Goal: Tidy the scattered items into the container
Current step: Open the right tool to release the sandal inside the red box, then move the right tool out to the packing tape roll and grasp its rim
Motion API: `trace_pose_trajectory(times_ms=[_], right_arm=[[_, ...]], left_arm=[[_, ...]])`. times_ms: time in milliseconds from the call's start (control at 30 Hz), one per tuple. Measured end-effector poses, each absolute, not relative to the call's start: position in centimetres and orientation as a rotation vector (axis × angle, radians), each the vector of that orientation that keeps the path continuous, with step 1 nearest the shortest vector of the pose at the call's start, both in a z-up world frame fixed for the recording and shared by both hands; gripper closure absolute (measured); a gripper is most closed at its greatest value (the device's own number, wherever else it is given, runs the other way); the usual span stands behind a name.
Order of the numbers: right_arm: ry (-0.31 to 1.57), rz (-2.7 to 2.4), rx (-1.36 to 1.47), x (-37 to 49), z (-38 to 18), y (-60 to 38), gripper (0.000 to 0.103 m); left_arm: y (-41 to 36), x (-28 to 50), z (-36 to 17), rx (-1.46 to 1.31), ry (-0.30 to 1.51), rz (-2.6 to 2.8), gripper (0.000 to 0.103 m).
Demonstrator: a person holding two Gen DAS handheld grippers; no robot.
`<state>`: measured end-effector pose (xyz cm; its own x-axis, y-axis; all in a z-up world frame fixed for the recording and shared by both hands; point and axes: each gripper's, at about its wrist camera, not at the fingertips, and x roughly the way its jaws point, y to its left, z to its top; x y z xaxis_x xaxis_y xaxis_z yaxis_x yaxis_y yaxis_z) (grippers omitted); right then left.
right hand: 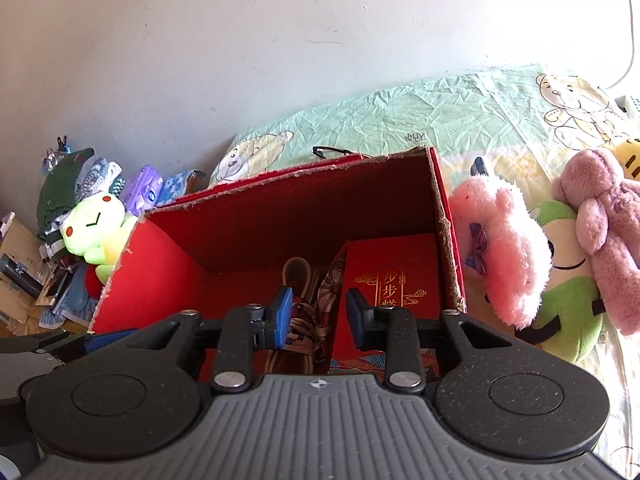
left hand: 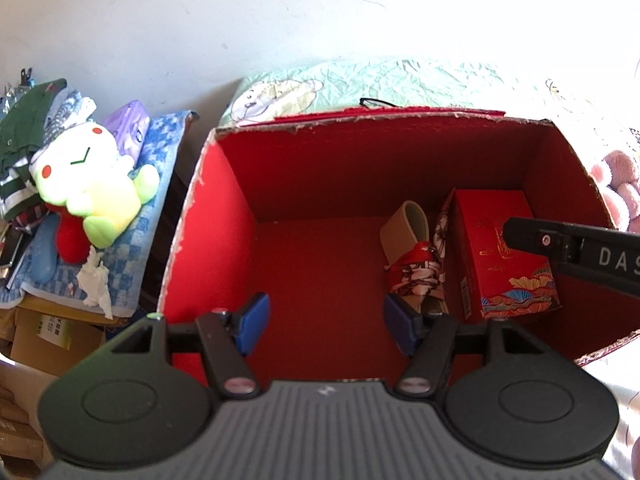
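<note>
A: Where do your two hand-held grippers stand?

B: Your left hand-held gripper (left hand: 324, 326) hangs over the near edge of the red box (left hand: 236, 184), jaws well apart, nothing between the blue pads (left hand: 252, 322). Your right hand-held gripper (right hand: 318, 312) is over the same box, on its right side. Its jaws stand a narrower gap apart and grip nothing; what shows in the gap is the umbrella lying below.

A: What is in the box?

B: Two things, both against the right wall. A small red carton (left hand: 508, 256) with gold print stands in the far right corner. A folded umbrella (left hand: 416, 264), red and white patterned, with a beige handle loop, lies just to its left, touching or nearly so. The rest of the box floor is bare red.

A: And outside it?

B: You have the box on a bed (right hand: 420, 120) with a mint-green bear sheet. Right of the box, on the bed: a pink plush (right hand: 496, 248) just beside the box wall, a green plush (right hand: 568, 292) behind it, a mauve plush (right hand: 608, 232) lying over that. Glasses (left hand: 376, 102) lie just behind the far wall. Left of the box, off the bed, a yellow-green plush (left hand: 92, 188) sits on a blue checked cloth (left hand: 152, 184), among piled clothes.
</note>
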<state>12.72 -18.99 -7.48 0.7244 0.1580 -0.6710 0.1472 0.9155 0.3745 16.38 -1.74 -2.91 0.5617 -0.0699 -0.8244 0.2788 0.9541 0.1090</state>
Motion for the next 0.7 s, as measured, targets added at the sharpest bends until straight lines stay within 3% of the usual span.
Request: trace_pose_trajectory(times_ms=[367,600,700], right_arm=[[0.715,0.128,0.413,10.4,-6.4,-19.6,0.072],[0.705,0.232,0.404,8.6,-5.7,-20.3,0.072],[0.693,0.295,0.398,7.5,-5.4,-20.2,0.072]], left_arm=[[0.2,14.5,-1.3,0.088,0.942,-0.183,0.036],[1.9,11.6,0.0,-0.008,0.88,-0.157,0.02],[3.1,9.8,0.6,-0.045,0.853,-0.144,0.02]])
